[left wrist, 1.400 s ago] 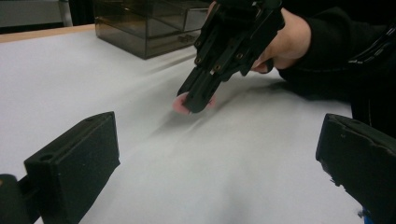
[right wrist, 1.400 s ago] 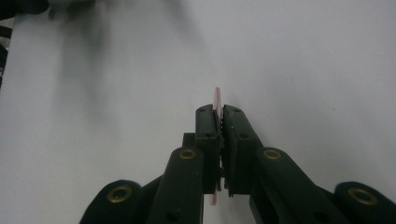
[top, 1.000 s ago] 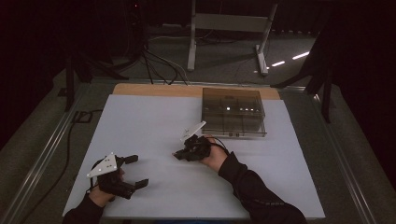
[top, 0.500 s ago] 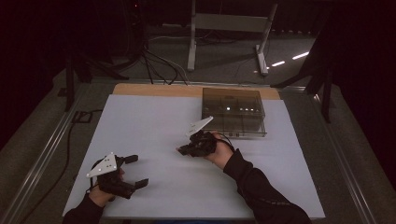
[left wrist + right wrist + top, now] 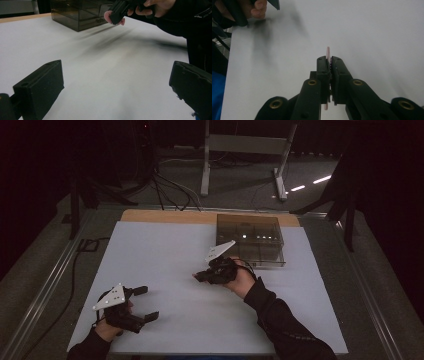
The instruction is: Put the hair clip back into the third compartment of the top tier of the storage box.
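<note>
My right gripper [image 5: 200, 276] hovers over the middle of the white table [image 5: 160, 245], just in front of a smoked clear compartment box [image 5: 251, 239]. Its jaws are shut on a thin pink disc [image 5: 328, 52], held edge-on between the pads. In the left gripper view the right gripper [image 5: 116, 14] appears at the top with the pink disc [image 5: 108, 16] sticking out past its tip. My left gripper [image 5: 146, 303] rests near the table's front left corner, jaws wide open with nothing between them, also seen as the left gripper [image 5: 117, 72] over bare table.
The box [image 5: 75, 15] stands at the back right of the table, on the wooden strip's edge. A metal stand [image 5: 240, 150] and cables [image 5: 165, 185] lie on the floor behind. Metal rails run along both table sides.
My right gripper has risen a little and shifted right, toward the box, with the pink disc still held. The left gripper has stayed put.
</note>
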### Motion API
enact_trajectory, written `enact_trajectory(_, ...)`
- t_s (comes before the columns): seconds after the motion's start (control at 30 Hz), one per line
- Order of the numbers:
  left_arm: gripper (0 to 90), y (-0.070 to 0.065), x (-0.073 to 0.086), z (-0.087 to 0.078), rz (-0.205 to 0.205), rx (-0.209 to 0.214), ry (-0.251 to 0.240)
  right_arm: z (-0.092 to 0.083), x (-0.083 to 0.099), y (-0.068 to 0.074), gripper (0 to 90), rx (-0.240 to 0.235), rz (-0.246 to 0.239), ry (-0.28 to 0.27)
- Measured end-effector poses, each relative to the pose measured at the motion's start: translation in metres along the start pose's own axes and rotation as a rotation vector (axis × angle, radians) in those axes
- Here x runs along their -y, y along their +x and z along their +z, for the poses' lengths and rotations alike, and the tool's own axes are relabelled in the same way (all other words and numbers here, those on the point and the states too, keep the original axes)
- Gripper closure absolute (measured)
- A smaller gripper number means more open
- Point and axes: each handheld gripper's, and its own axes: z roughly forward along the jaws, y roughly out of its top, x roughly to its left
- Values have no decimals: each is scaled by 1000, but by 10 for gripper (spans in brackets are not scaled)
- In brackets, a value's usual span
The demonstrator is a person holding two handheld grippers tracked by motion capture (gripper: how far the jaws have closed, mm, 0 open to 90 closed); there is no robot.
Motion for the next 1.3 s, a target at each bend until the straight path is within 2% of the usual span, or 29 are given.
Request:
enact_trajectory(0.63,4,0,0,0,-1,0,1,-21,-2,-7,860,25,11,-35)
enact_trajectory(1.3,5,0,0,0,4,-2,2,-48,1,-19,860,71,47,-74)
